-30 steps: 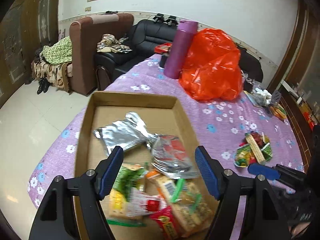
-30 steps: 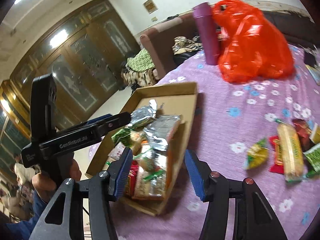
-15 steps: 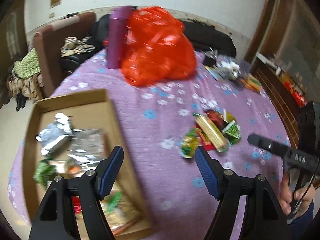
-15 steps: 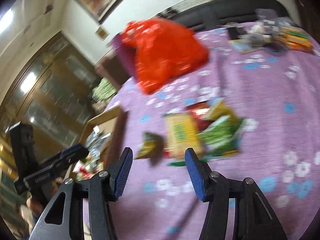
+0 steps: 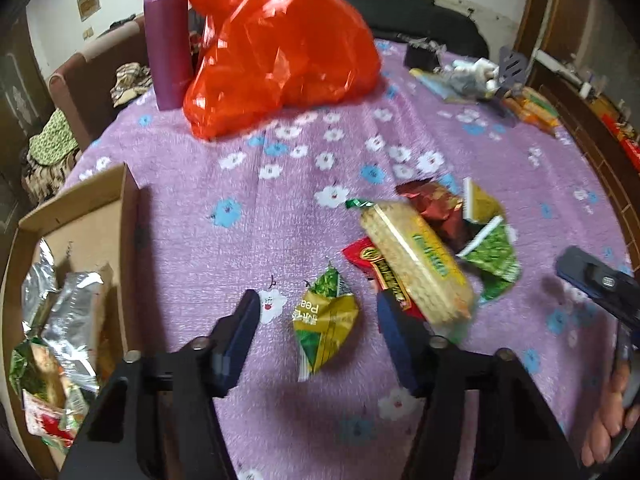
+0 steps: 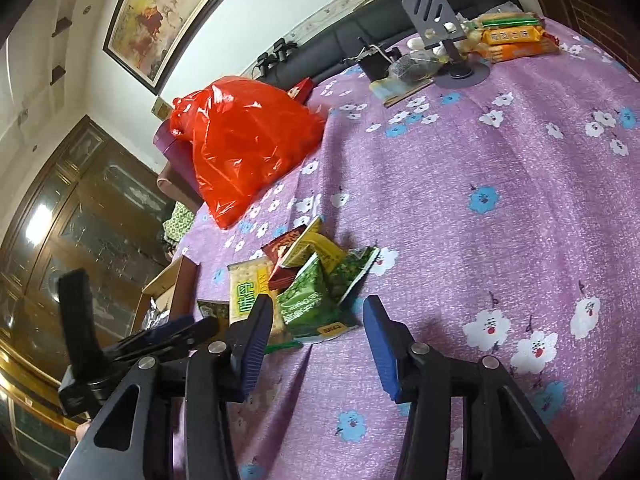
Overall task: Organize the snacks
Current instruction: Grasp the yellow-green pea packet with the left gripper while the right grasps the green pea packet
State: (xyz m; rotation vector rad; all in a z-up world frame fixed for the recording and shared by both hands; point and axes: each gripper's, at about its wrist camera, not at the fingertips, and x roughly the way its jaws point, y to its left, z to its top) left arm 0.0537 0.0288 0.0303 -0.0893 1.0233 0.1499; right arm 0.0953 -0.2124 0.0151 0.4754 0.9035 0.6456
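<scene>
A crumpled yellow-green pea packet lies flat before me, just beside the heaped snack packets; the cardboard box holds more.

A table covered by a purple cloth printed with white and blue flowers fills both views. In the left wrist view, an open cardboard box of snacks sits at the left edge. A red plastic bag and a purple bottle stand at the top. A small green-and-yellow packet lies at lower centre, apart from a heap of snack packets right of centre. At the upper right lie orange packets and small clutter.
</scene>
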